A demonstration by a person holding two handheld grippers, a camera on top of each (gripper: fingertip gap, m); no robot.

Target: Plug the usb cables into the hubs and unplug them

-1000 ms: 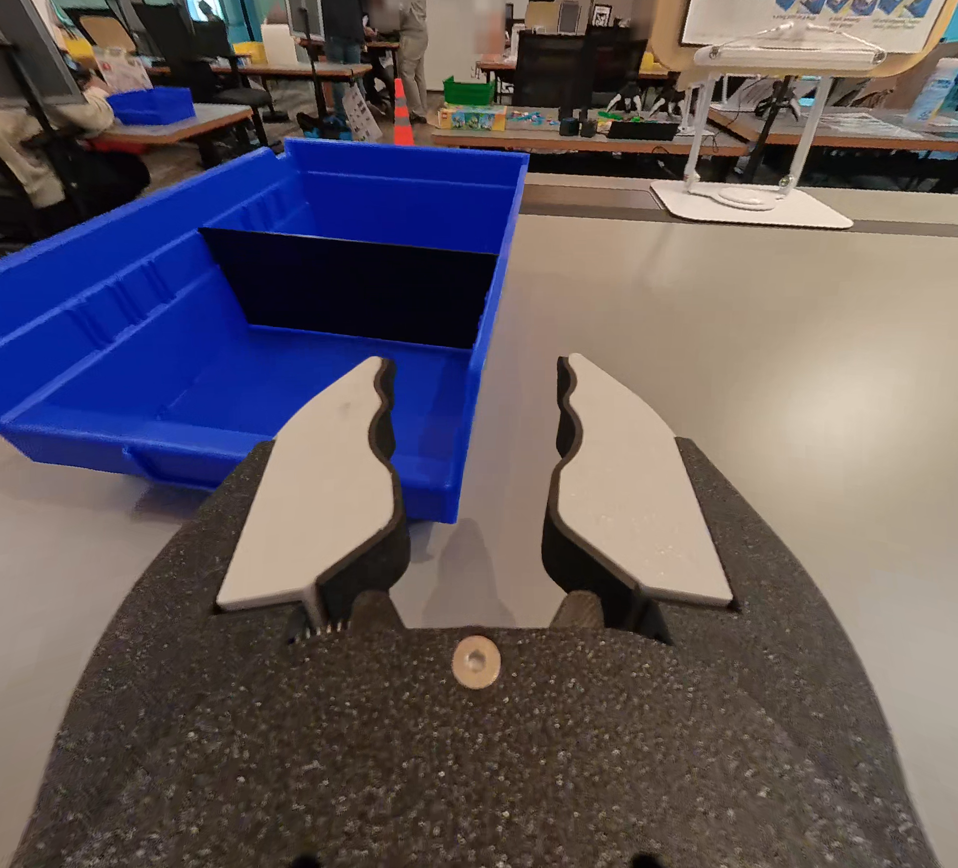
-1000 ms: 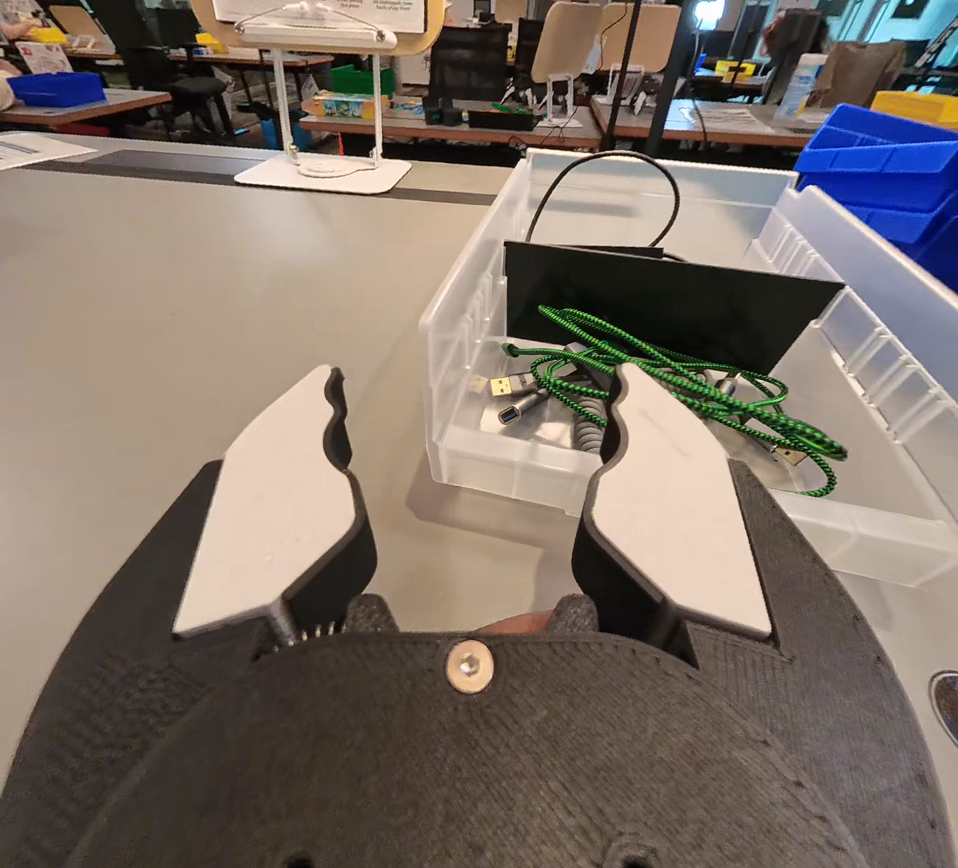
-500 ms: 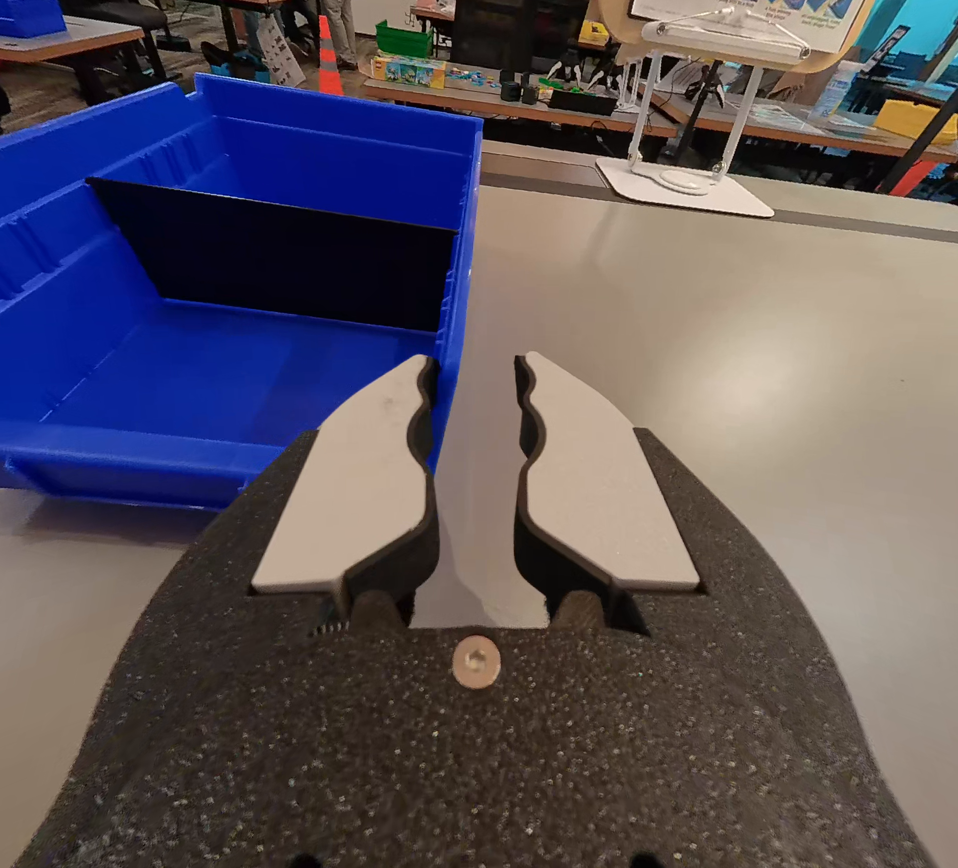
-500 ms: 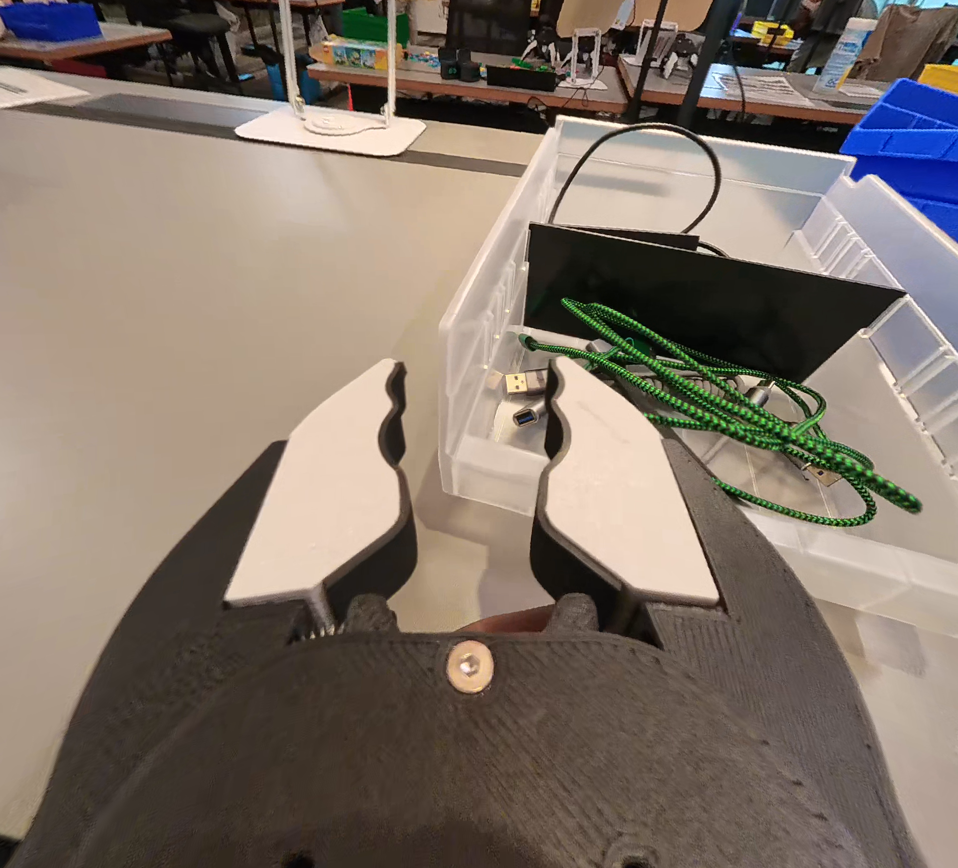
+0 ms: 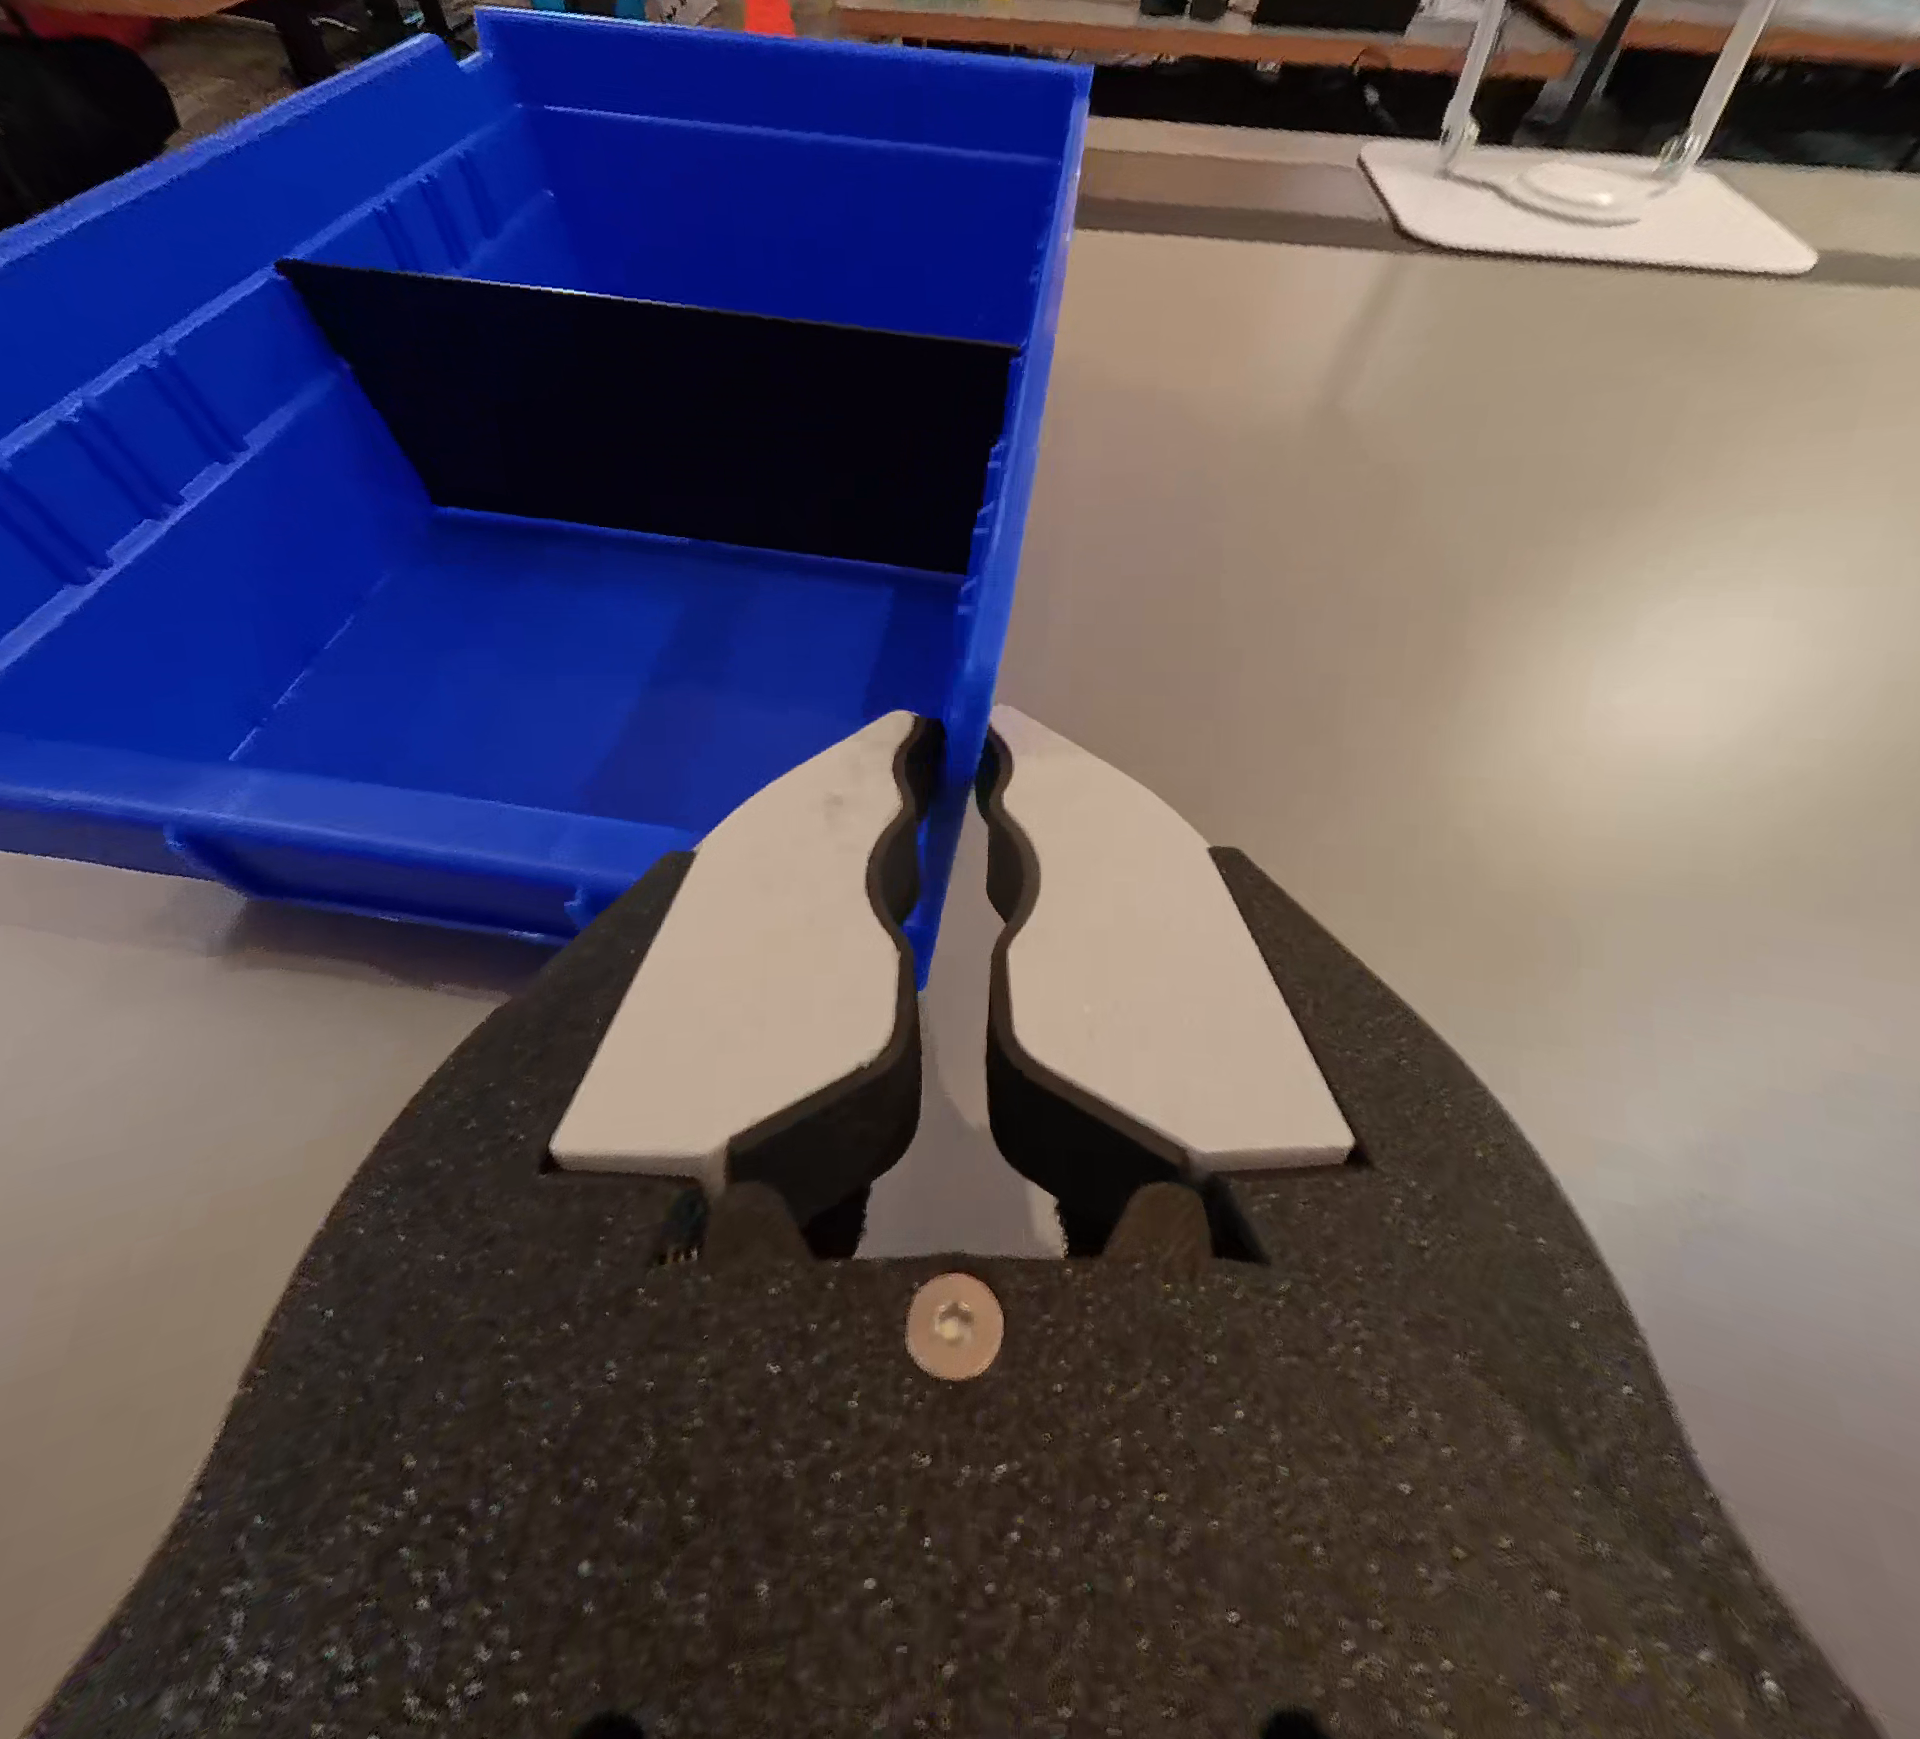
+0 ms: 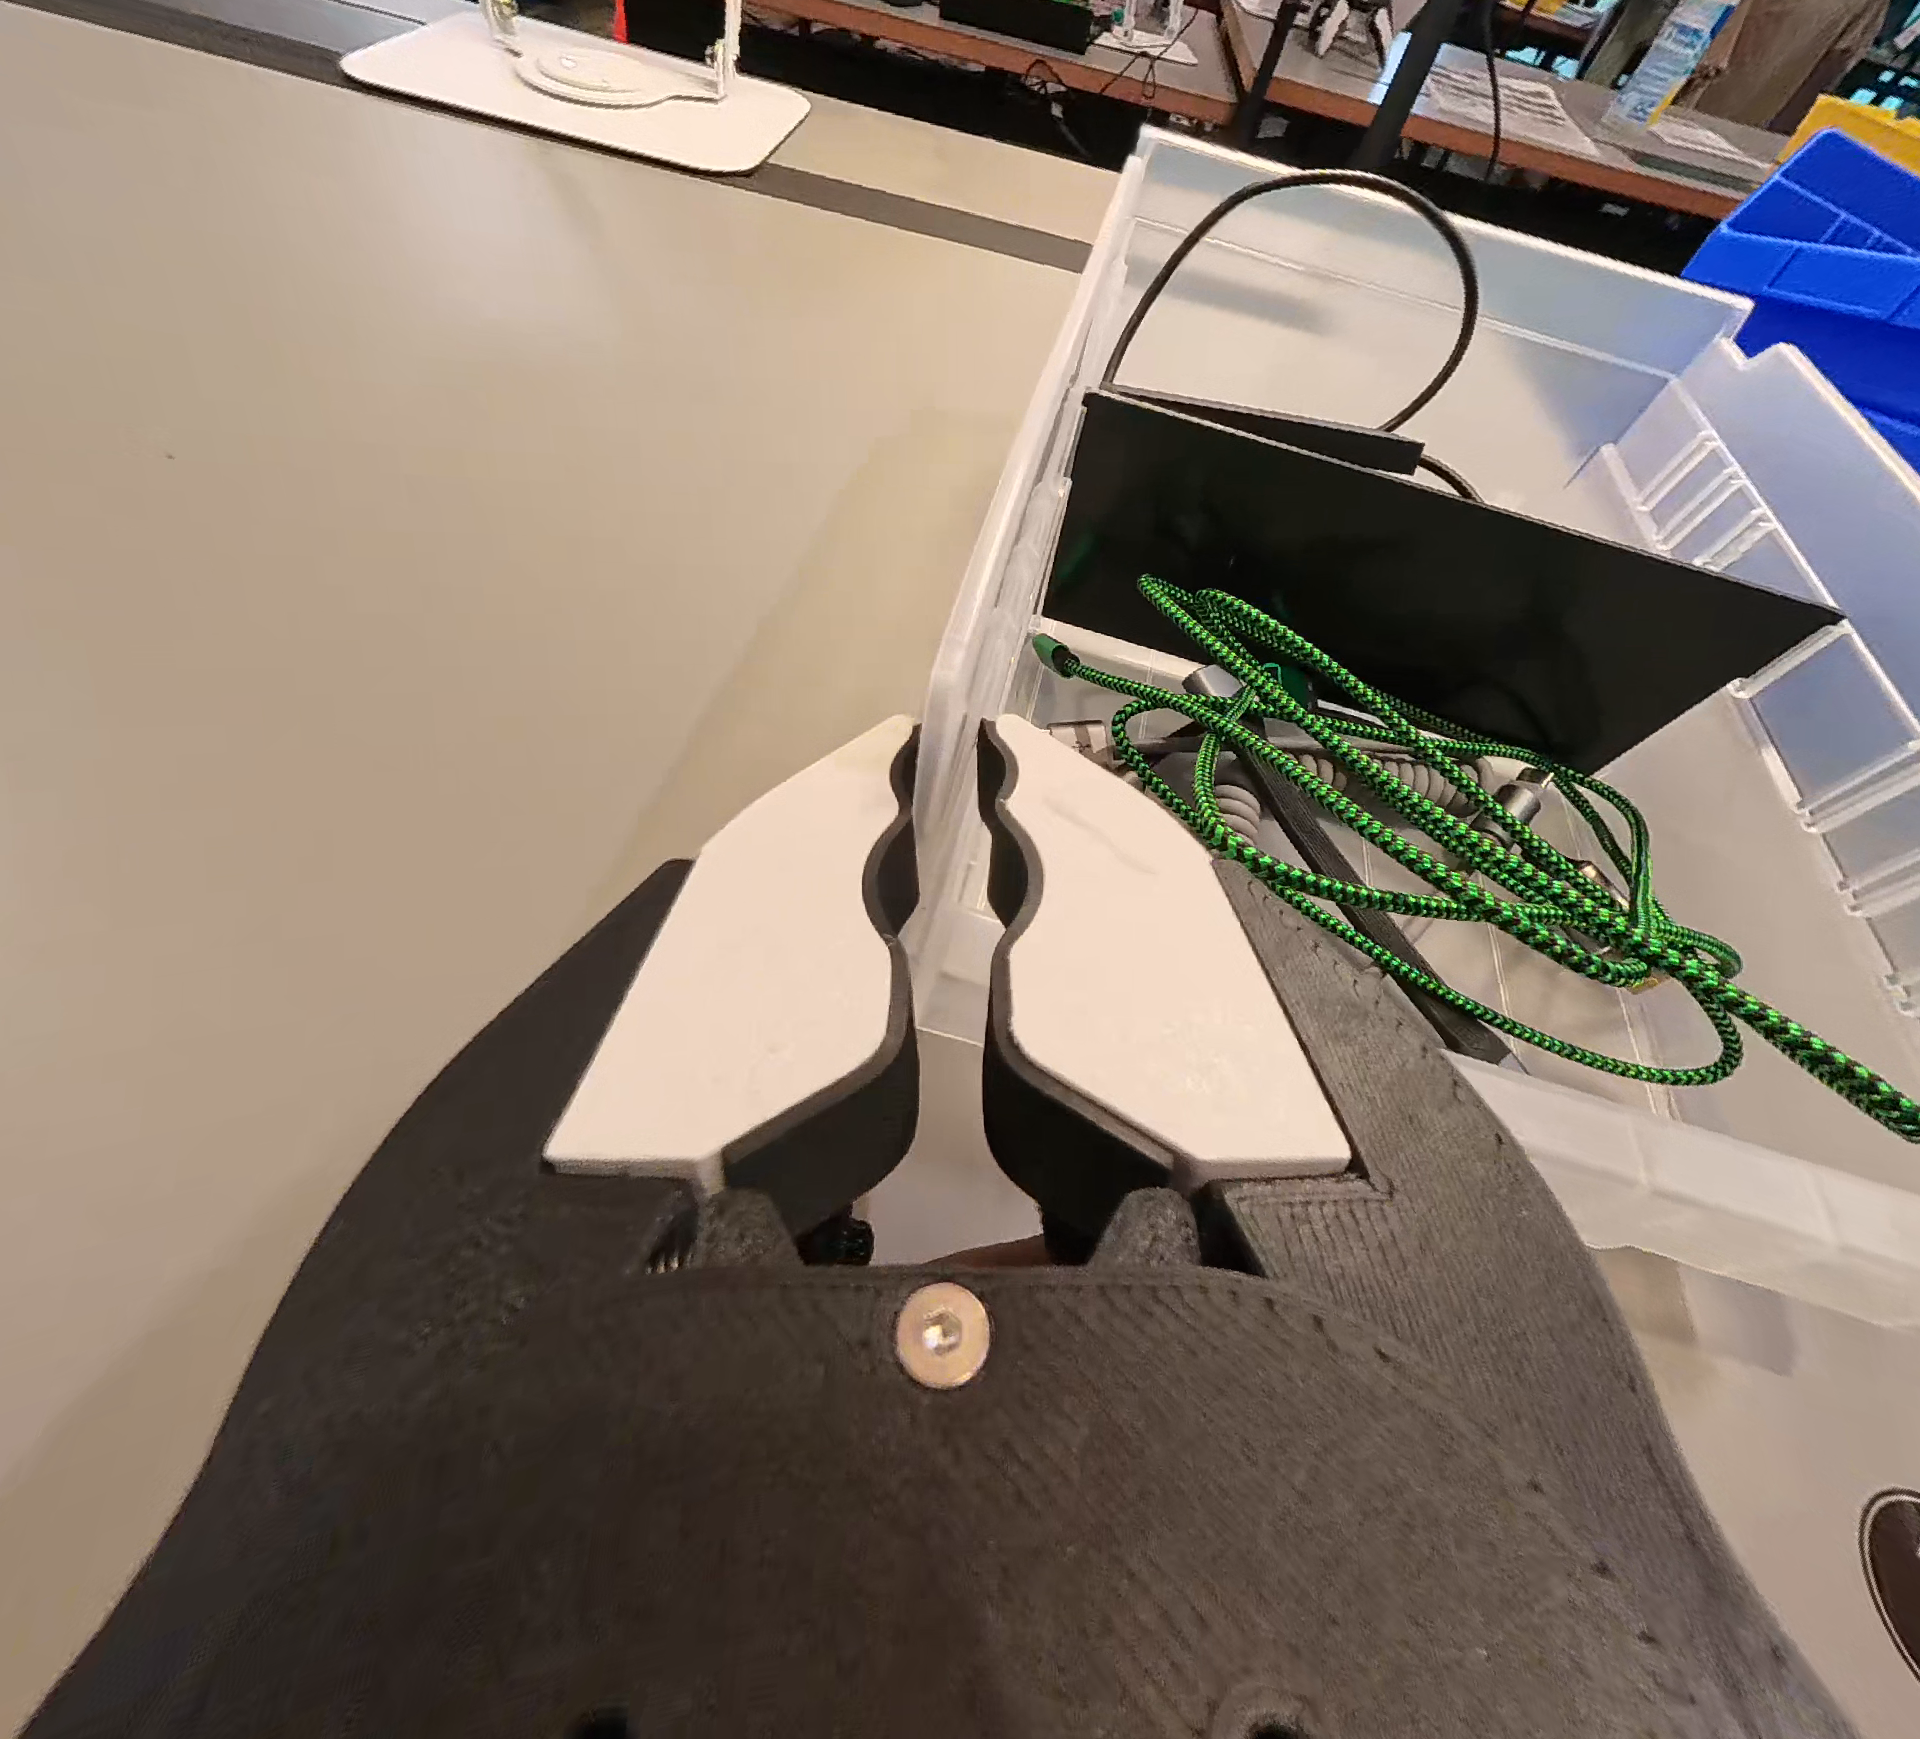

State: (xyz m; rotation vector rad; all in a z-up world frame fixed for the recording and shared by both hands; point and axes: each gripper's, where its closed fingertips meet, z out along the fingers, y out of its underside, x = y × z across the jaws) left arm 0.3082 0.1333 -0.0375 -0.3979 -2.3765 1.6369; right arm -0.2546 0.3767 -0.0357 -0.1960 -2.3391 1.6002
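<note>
My left gripper (image 5: 956, 733) is shut on the right side wall of an empty blue bin (image 5: 769, 68), near its front corner. A black divider (image 5: 665, 422) crosses the bin. My right gripper (image 6: 948, 733) is shut on the left side wall of a clear plastic bin (image 6: 1049, 442), near its front. In the clear bin's front part lie tangled green braided USB cables (image 6: 1403, 806) with grey metal plugs (image 6: 1216, 681). A black divider (image 6: 1403, 588) stands behind them. A black cable (image 6: 1299, 179) loops up from the back part, where a flat black piece shows; I cannot tell whether it is a hub.
Both bins sit on a grey table. A white stand base (image 5: 1579, 214) sits at the table's far edge and also shows in the right wrist view (image 6: 582, 79). More blue bins (image 6: 1839, 245) stand to the right of the clear bin. Other desks and chairs lie beyond. Spacing between my two grippers at the tips: around 60 cm.
Both grippers have moved forward and closed: the left onto the blue bin's right wall, the right onto the clear bin's left wall. Both were open and apart from the bins before.
</note>
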